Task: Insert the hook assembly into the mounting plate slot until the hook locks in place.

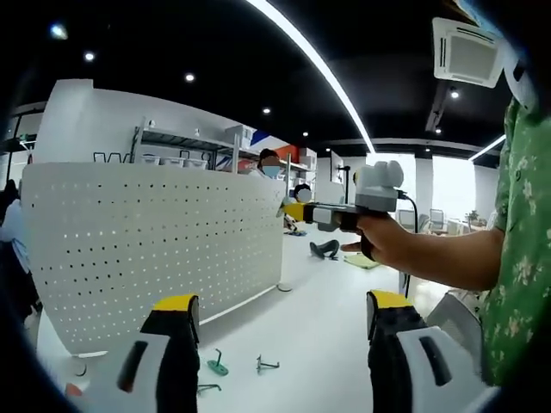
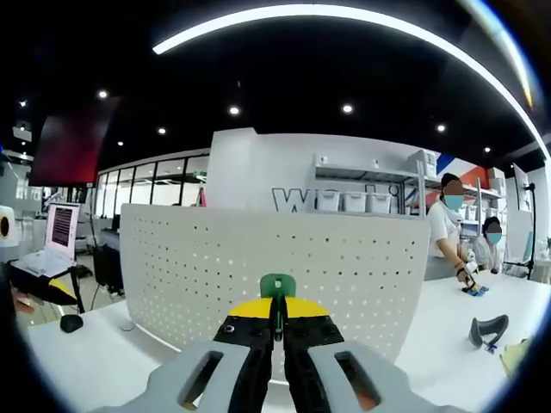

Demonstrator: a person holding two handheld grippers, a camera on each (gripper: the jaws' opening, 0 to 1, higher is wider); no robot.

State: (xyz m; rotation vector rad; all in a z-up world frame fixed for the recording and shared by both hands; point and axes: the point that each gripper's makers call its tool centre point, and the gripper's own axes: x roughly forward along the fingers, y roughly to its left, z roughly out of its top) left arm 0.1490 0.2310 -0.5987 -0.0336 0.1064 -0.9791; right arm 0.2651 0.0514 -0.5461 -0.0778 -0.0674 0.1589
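Hook (image 2: 278,286) — mostly hidden inside right tool (image 2: 277,320) — faces pegboard (image 2: 344,258).

My left hand-held gripper (image 1: 280,344) has matt grey plastic jaws with black tips capped in yellow, which look rubbery. The pegboard (image 1: 155,249) before me is white, smooth and faintly satin, most likely painted sheet metal, punched with even holes. The worktop (image 1: 318,318) is a smooth white surface with a soft sheen. On it lie hooks (image 1: 217,366) of thin bare wire on green plastic bases. In my right hand-held gripper (image 2: 277,320) sits a green hook (image 2: 277,286), its plastic smooth and matt. My sleeve (image 1: 521,258) is green printed cloth.
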